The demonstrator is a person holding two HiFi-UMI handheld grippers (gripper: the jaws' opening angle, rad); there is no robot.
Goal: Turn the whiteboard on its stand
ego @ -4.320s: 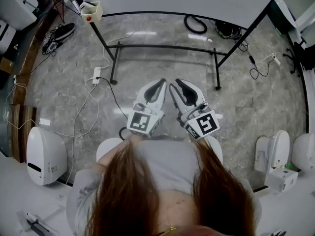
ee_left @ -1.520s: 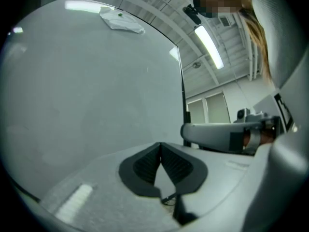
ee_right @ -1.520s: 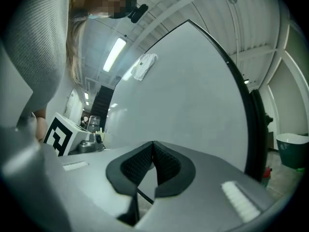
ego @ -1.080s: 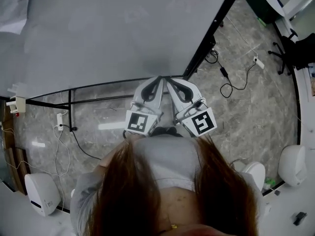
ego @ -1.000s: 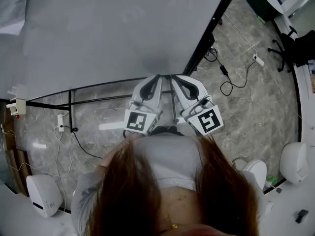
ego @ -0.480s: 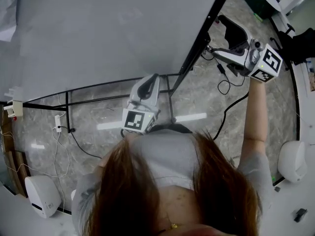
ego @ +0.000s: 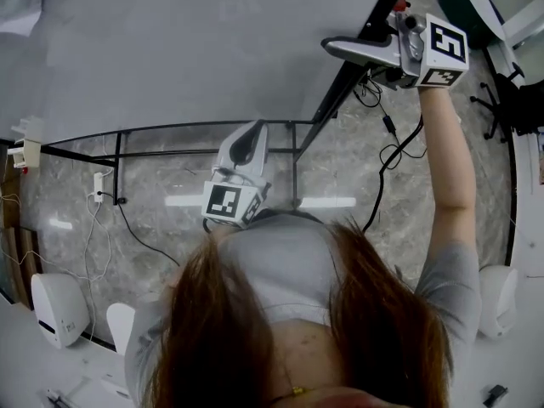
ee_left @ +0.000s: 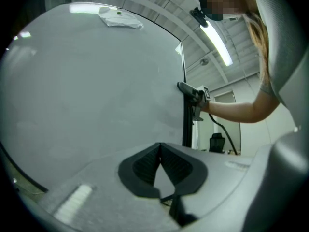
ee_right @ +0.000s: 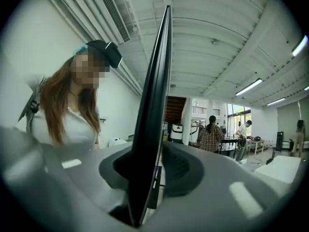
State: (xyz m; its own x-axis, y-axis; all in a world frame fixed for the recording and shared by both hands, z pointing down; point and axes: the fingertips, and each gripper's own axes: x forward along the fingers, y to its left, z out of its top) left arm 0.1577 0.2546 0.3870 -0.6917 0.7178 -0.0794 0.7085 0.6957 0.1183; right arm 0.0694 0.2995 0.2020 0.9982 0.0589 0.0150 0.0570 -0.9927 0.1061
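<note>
The whiteboard (ego: pixel 187 49) sits on its stand (ego: pixel 295 177) before me, and my right gripper (ego: pixel 333 46) has just been closing its jaws, which now clamp the right edge, while my left gripper (ego: pixel 252 128) is pressed together, empty — next, I think, a steady swing round.

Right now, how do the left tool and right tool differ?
The left tool sits low by the bottom edge of the whiteboard, jaws together and empty; the right tool is held high at its side edge, jaws just closing onto the black frame. Both are at the same board.
</note>
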